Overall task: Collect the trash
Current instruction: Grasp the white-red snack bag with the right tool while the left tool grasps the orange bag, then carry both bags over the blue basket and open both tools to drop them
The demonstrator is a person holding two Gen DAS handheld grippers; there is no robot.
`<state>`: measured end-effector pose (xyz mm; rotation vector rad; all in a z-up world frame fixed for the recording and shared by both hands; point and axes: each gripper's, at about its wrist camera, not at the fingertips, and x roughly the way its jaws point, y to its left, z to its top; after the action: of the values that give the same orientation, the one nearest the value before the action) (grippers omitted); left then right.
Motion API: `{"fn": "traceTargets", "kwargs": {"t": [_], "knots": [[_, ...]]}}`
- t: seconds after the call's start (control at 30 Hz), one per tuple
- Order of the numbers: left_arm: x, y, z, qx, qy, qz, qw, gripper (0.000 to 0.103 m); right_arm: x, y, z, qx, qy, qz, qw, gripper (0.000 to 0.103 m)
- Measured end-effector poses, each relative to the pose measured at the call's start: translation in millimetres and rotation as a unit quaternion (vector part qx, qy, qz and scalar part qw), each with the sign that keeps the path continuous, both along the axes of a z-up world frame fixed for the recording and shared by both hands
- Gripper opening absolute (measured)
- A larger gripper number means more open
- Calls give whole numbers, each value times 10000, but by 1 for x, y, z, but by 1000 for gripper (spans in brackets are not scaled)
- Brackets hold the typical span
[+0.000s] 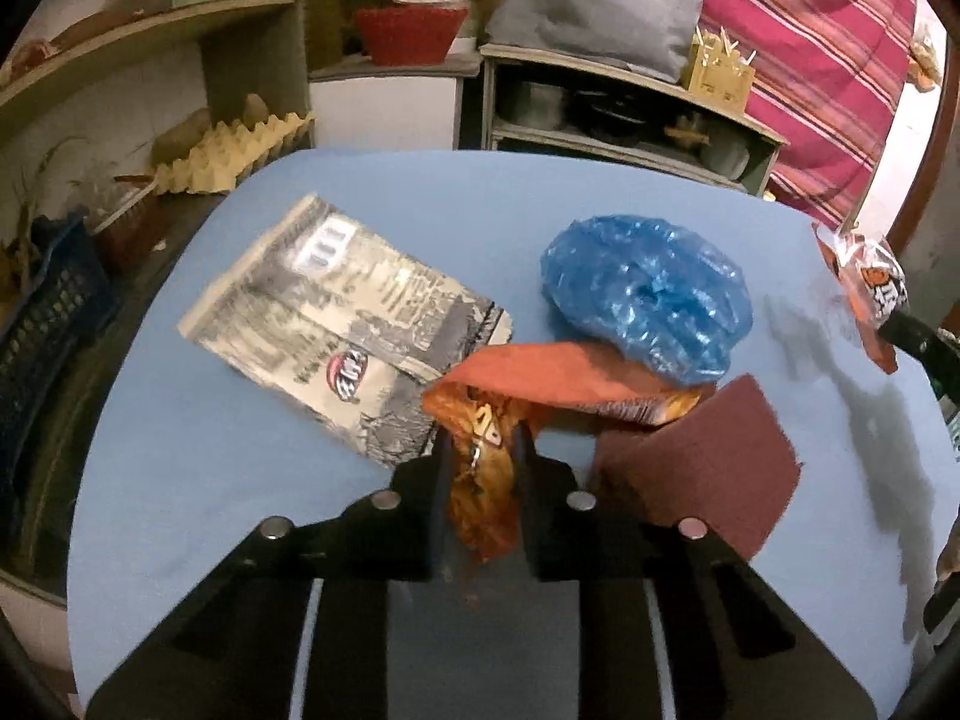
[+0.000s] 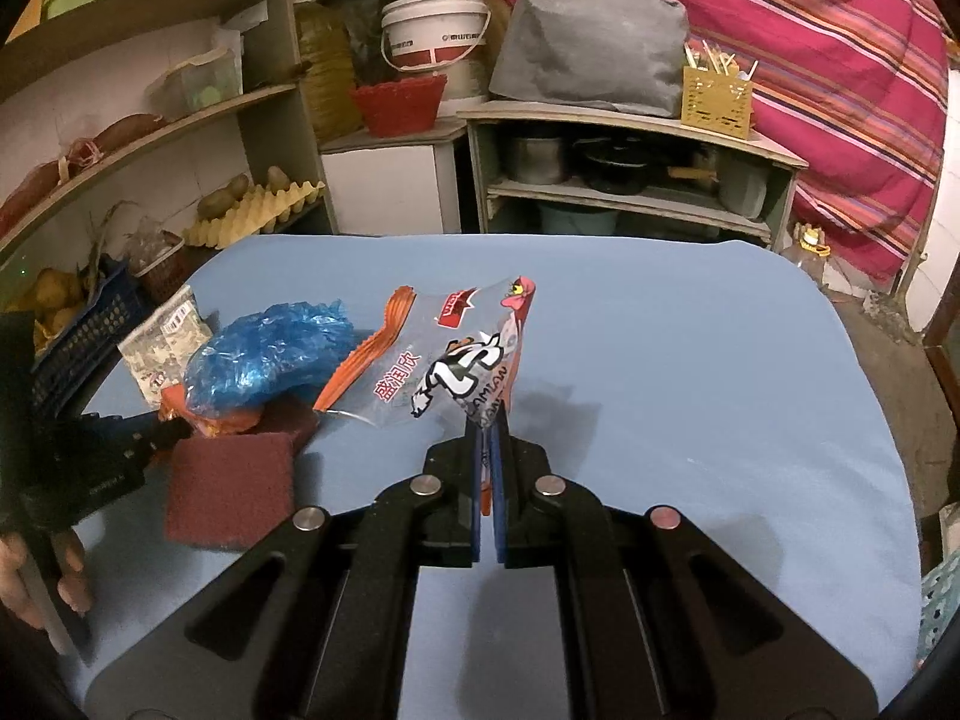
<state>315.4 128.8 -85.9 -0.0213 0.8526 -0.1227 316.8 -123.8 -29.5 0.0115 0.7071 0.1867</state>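
Note:
My left gripper (image 1: 483, 441) is shut on a crumpled orange snack wrapper (image 1: 480, 474) whose far end lies under a blue plastic bag (image 1: 645, 294). A grey printed packet (image 1: 342, 330) lies flat to the left, and a maroon scouring pad (image 1: 702, 468) sits to the right. My right gripper (image 2: 487, 426) is shut on a clear snack bag with orange edges (image 2: 456, 354), held up off the blue table (image 2: 690, 390). In the right wrist view the blue plastic bag (image 2: 264, 354), the scouring pad (image 2: 231, 492) and the left gripper (image 2: 150, 438) show at the left.
Shelves with egg trays (image 2: 258, 213), potatoes, a white bucket (image 2: 435, 30) and a red basket (image 2: 399, 102) stand behind the table. A dark blue crate (image 1: 48, 312) sits off the table's left edge. A striped cloth (image 2: 810, 60) hangs at the back right. A person's hand (image 2: 36, 576) holds the left gripper.

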Motion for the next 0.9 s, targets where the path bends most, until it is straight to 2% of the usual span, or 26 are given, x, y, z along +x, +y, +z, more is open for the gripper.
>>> {"fn": "traceTargets", "kwargs": {"t": [0.13, 0.27, 0.53, 0.67, 0.8, 0.9], "knots": [[-10, 3, 19, -141, -246, 79, 9996, 15, -12, -7, 9, 24, -114, -66, 9999, 4], [-24, -1, 45, -65, -630, 77, 9980, 12, -31, -16, 18, 27, -254, -127, 9996, 4], [-61, -1, 93, -109, -1330, 185, 9909, 11, -89, -39, 43, 33, -579, -132, 9982, 4], [-84, -15, 117, -5, -1672, 178, 9858, 11, -115, -54, 53, 44, -716, -136, 9973, 4], [-105, -42, 131, 281, -1859, 131, 9821, 11, -139, -76, 59, -27, -781, -212, 9967, 4], [-118, -70, 139, 275, -1910, -36, 9812, 11, -156, -103, 67, -2, -862, -406, 9955, 4]]}}
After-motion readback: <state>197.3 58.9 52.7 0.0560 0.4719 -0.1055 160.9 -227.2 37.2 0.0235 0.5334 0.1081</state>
